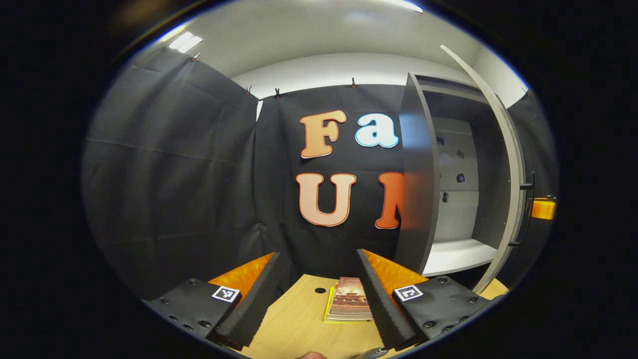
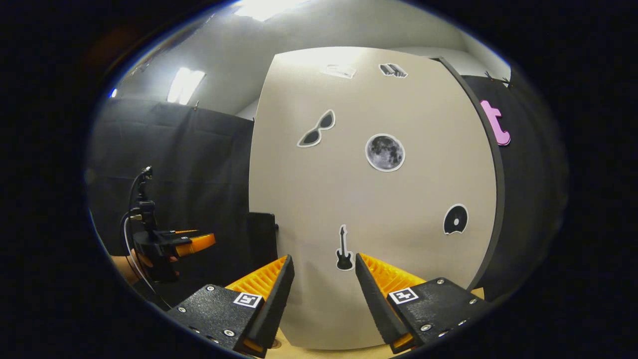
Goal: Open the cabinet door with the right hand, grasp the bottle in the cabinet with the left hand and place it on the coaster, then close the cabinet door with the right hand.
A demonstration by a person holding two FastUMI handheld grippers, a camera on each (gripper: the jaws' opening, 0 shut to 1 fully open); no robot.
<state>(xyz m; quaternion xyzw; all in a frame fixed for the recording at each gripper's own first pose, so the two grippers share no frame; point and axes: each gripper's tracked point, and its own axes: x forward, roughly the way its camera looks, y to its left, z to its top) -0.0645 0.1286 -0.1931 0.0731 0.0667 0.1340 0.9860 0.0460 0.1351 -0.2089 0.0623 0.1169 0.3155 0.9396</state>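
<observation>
Left gripper (image 1: pixel 319 294) over counter (image 1: pixel 294 329), jaws parted, nothing between. Stack of books (image 1: pixel 349 299) flat on counter, between jaws. Cabinet (image 1: pixel 448 199) right of books, door (image 1: pixel 503 169) swung open; white shelf (image 1: pixel 456 255) bare.

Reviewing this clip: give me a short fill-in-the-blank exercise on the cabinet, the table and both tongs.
1. The cabinet door stands ____.
2. Both the left tongs and the right tongs have their jaws ____.
3. On the wooden table, between the left tongs' fingers, lies a stack of ____.
4. The sticker nearest the right tongs on the door's face is a ____.

Missing words: open; open; books; guitar
</observation>
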